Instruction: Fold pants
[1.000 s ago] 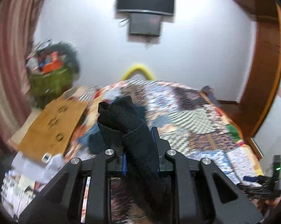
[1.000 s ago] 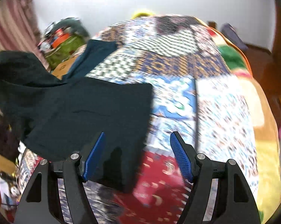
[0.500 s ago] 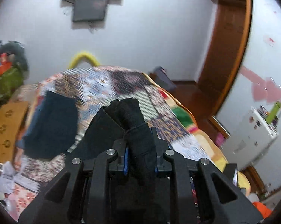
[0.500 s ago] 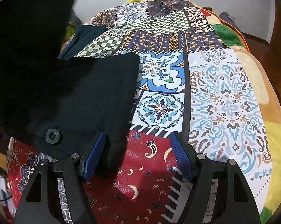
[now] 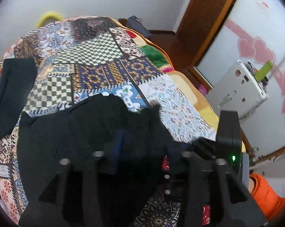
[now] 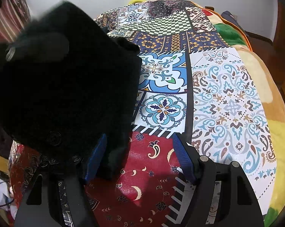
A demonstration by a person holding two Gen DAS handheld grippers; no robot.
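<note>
The soft black cloth pants (image 6: 70,94) lie on the bright patchwork bed cover (image 6: 227,98). The left gripper (image 5: 142,147) has spread fingers over them. The right gripper (image 6: 140,157) is spread too, beside the edge. Lay the fold down flat, then smooth it slowly.

This is a bedroom in a home. A bed (image 5: 184,111) fills most of both views, covered with a patchwork-print spread (image 6: 227,98) over a thick yellow and green blanket (image 5: 155,54), with dark clothes (image 5: 11,94) lying on it. Around it stand plain white walls (image 5: 104,1), a brown wooden door frame (image 5: 204,20), a panel with pink heart stickers (image 5: 256,51), a striped curtain (image 6: 8,22) and a small white cabinet (image 5: 239,89).
</note>
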